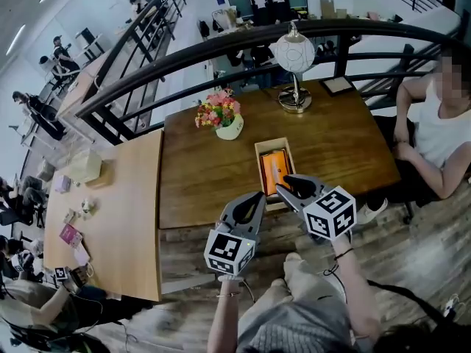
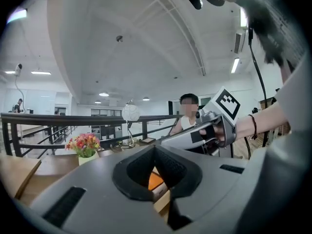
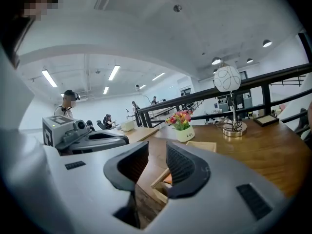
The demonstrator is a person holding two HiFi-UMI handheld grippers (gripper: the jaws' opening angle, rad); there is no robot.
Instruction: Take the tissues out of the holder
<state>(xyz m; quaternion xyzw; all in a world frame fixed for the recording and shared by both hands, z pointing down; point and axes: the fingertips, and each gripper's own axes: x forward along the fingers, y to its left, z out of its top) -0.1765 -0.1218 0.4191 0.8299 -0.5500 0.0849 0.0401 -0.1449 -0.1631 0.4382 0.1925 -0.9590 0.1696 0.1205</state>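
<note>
Hovering nearest me: my left gripper (image 1: 255, 199), off the near edge of the dark table (image 1: 206, 175), jaws drawn together at the tips with nothing in them. It sits just left of the holder (image 1: 274, 145), not touching it.

Next, my right gripper (image 1: 287, 182): jaws a narrow gap apart and empty. By the head view the tips are over the holder's near end; I cannot tell whether they touch it.

The holder itself: an open wooden box close to the table's near edge, its long side running away from me.

Contents: the tissues (image 1: 267, 173), an orange pack lying flat inside the holder, none out of it.

Risk, as I judge it: the pack looks a snug fit. A pull with my right jaws alone may lift the whole box or drag it off the near edge. My left jaws, closed as they are, could pin the rim but not grip it. The narrow gap on the right may also pinch only the wrapper and tear it.

Obstructions: none between my jaws and the holder.

Beyond:
- flower pot (image 1: 221, 120), well apart and left of the holder's line
- lamp (image 1: 295, 65) and small frame (image 1: 337, 84), near the far edge
- seated person (image 1: 441, 123), at the table's right end
- lighter table (image 1: 118, 212), off to the left, with small items on it
</note>
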